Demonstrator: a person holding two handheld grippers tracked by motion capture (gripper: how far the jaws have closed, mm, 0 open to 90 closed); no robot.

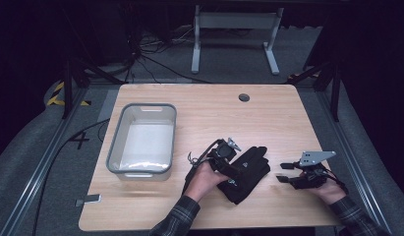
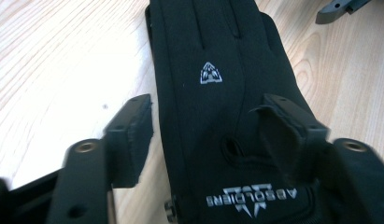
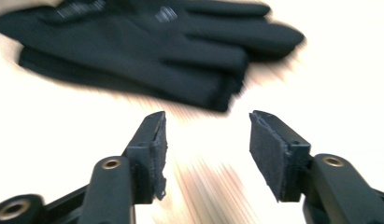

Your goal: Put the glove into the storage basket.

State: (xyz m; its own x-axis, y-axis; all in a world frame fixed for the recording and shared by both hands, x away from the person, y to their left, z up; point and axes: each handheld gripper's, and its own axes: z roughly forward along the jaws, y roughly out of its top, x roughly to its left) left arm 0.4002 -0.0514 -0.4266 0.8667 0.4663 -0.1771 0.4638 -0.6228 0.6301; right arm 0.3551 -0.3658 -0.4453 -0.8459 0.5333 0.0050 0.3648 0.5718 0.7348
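Both sets of jaws stand open over the black gloves (image 1: 248, 173), left gripper (image 2: 208, 135) straddling them ungripped, right gripper (image 3: 206, 149) empty alongside, so next comes a fresh pinch to lift them toward the grey bin (image 1: 118, 147).

Bare table (image 1: 209, 110) behind and right of the black gloves (image 1: 248, 172): open passage. Grey bin (image 1: 142, 139) blocks the left side. Narrow clear strip between gloves and right gripper (image 1: 284, 172); bin-to-gloves gap also free.
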